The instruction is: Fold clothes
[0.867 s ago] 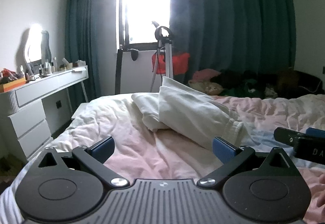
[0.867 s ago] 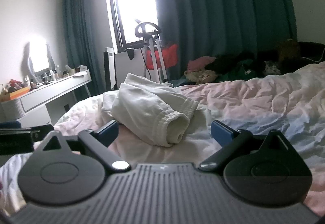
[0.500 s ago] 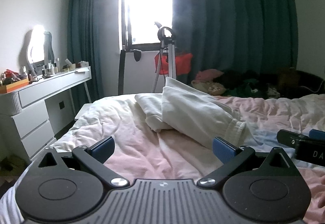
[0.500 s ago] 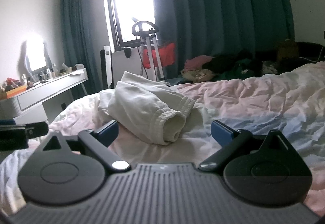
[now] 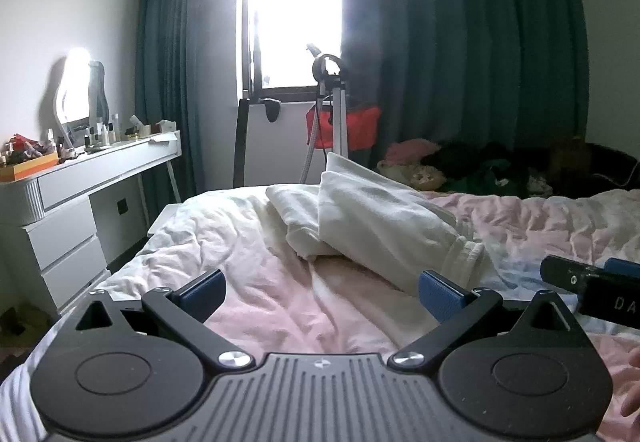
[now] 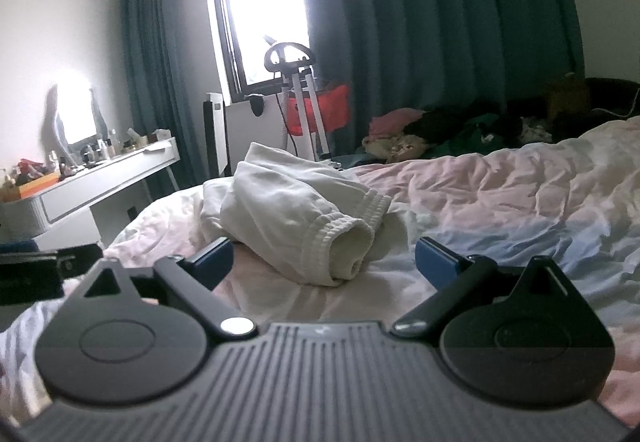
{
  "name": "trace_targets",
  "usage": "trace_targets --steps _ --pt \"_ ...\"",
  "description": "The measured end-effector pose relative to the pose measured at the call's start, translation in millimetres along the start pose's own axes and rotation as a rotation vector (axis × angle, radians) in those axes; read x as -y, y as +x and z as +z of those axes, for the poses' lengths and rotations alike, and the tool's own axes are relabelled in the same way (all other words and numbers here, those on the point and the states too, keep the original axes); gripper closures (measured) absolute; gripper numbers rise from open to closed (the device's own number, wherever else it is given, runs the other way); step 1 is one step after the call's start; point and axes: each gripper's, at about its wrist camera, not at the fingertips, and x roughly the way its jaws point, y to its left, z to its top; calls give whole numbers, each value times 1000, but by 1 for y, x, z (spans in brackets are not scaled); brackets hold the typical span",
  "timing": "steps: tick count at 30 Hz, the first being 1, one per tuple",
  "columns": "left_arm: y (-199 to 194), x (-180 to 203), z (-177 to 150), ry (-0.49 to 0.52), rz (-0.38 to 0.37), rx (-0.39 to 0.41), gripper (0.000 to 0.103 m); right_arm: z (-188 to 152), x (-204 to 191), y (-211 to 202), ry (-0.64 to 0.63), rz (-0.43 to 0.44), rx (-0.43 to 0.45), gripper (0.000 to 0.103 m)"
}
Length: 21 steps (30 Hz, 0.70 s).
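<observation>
Left wrist view: left gripper (image 5: 322, 292), fingers spread wide, holding nothing, above pink bedding (image 5: 280, 306); white garment (image 5: 376, 226) bunched farther ahead, slightly right.

Right wrist view: right gripper (image 6: 324, 262), fingers wide, nothing held; garment's ribbed cuff (image 6: 340, 246) just beyond.

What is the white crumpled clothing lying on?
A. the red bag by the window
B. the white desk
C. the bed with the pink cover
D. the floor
C: the white garment sits in a heap on the bed's wrinkled pink cover, ahead of both open grippers, which touch nothing.
</observation>
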Motion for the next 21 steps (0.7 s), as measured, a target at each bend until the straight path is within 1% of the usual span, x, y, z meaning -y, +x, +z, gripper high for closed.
trace_targets --steps 8,21 --pt "1 3 -4 11 -2 -13 0 -2 -7 2 -31 18 -9 4" --pt "6 6 -6 27 -7 -25 0 -2 -5 1 -14 13 -1 4"
